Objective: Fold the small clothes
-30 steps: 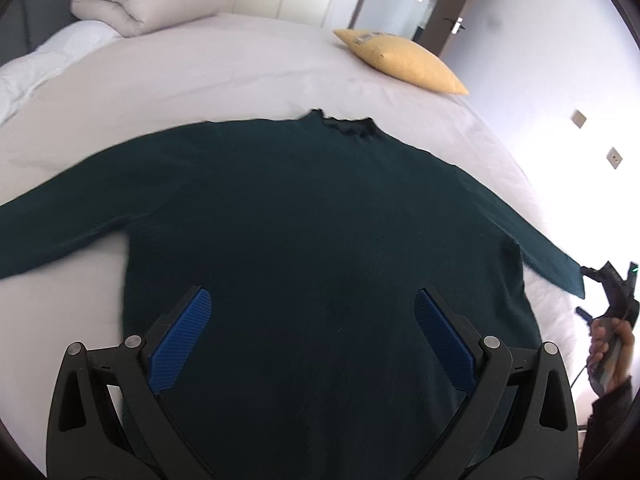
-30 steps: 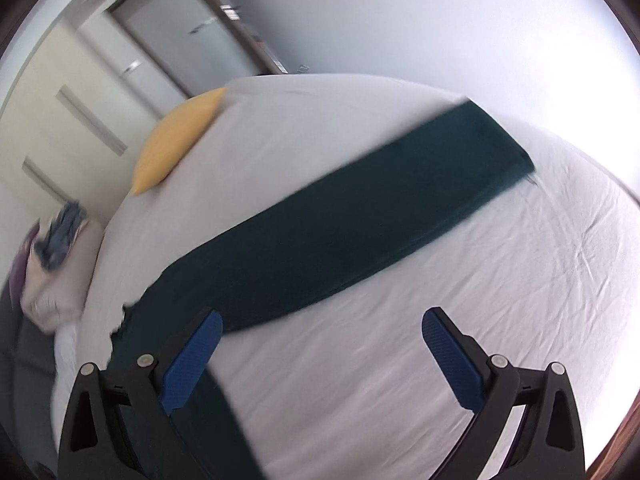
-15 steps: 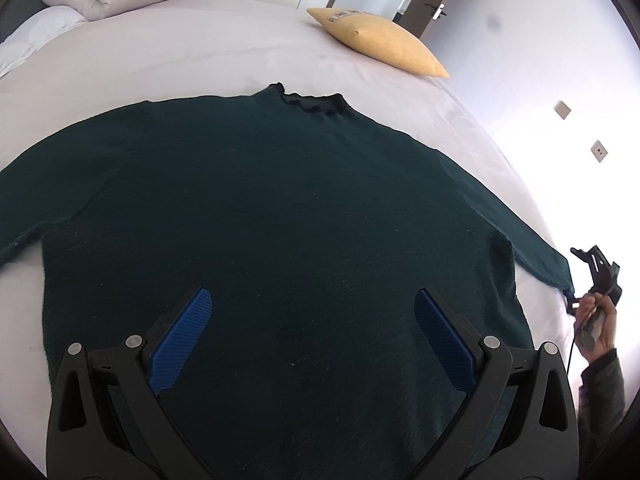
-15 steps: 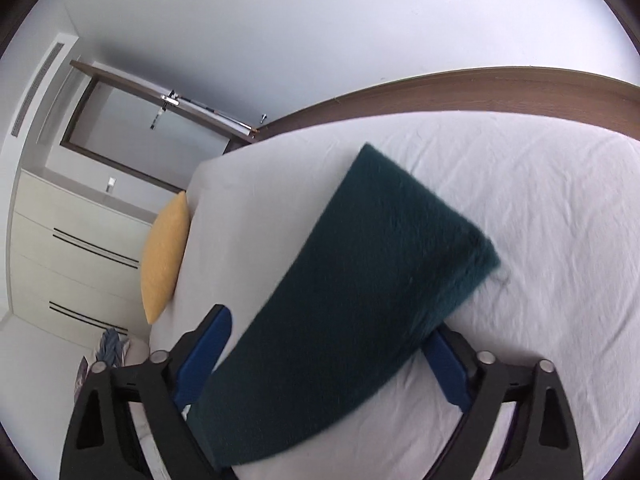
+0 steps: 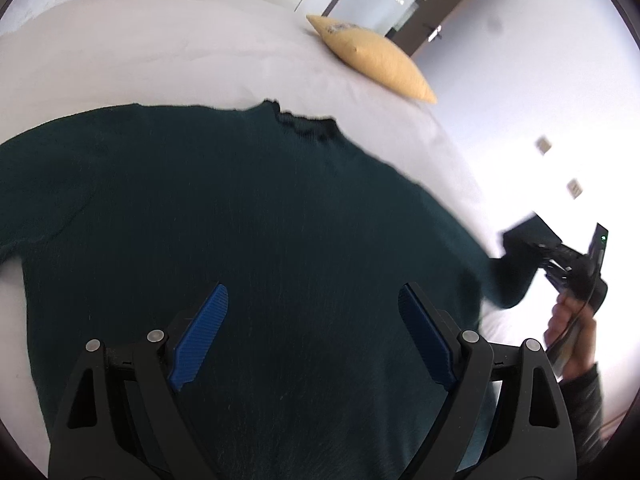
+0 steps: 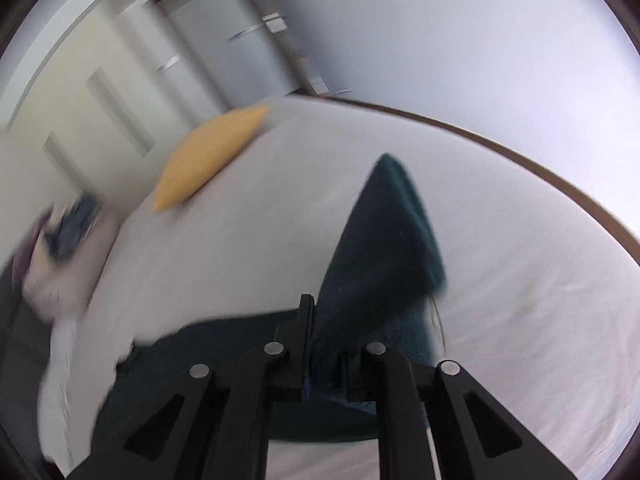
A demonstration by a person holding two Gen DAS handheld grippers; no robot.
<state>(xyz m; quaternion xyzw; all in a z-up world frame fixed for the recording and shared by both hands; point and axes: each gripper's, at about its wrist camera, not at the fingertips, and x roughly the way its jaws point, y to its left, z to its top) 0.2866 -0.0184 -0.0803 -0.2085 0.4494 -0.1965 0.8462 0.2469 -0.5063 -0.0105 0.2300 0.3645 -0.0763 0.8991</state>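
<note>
While the right gripper (image 6: 320, 344) has its jaws closing tight on the cuff end of the right sleeve (image 6: 384, 240), the cloth stands up in a dark cone toward twelve o'clock in the right wrist view, lifted off the white bed (image 6: 520, 280). The left gripper (image 5: 312, 320) has its blue pads (image 5: 200, 336) spread wide and drawing slowly inward, with nothing between them; it hovers over the lower body of the dark green sweater (image 5: 240, 220), and whether it touches the knit cannot be told.

That sweater lies flat and face up on the bed, neckline at about twelve o'clock in the left wrist view, its other sleeve running off at nine o'clock. By my reading the fold has only begun: one sleeve is picked up and not yet laid across the body, and the other sleeve and the body fold remain.

At three o'clock in the left view the person's hand (image 5: 568, 320) holding the right gripper shows dimly against glare. A yellow pillow (image 5: 372, 60) sits at one o'clock. The hem is hidden behind the left gripper, and the right view is smeared by motion.
</note>
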